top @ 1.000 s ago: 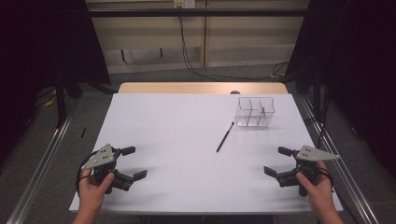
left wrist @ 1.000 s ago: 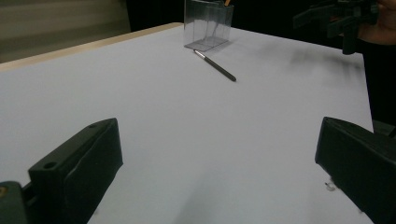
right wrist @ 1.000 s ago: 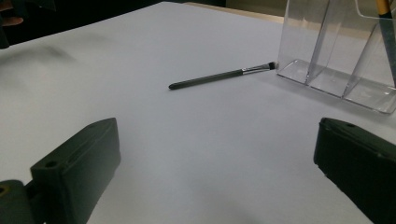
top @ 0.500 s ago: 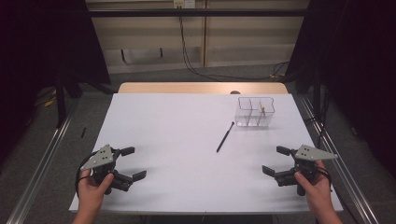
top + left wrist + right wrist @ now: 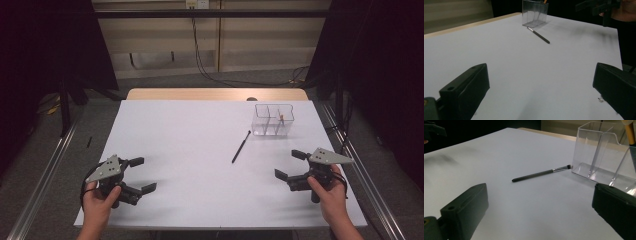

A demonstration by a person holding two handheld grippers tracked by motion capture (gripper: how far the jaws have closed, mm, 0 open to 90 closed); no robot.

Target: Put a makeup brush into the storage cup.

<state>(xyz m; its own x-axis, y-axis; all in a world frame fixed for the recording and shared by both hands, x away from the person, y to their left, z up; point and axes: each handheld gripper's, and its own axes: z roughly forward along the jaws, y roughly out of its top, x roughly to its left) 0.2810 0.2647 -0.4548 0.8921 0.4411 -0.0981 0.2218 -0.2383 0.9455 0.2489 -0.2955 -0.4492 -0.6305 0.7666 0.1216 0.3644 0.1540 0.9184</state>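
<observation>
Brush [image 5: 240, 146] lies flat, bristle end toward clear organizer [image 5: 273, 120], handle toward person; right gripper [image 5: 292, 168] nearer, left gripper [image 5: 140, 175] well apart; both jaws wide open, empty.

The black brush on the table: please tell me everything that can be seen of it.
The brush is thin and long, with a black handle, a short silver band and a small dark flat tuft at one end. It lies flat on the white table. Its tuft end points to the clear organizer and lies just in front of its base. Nothing holds it; both grippers are apart from it.
</observation>
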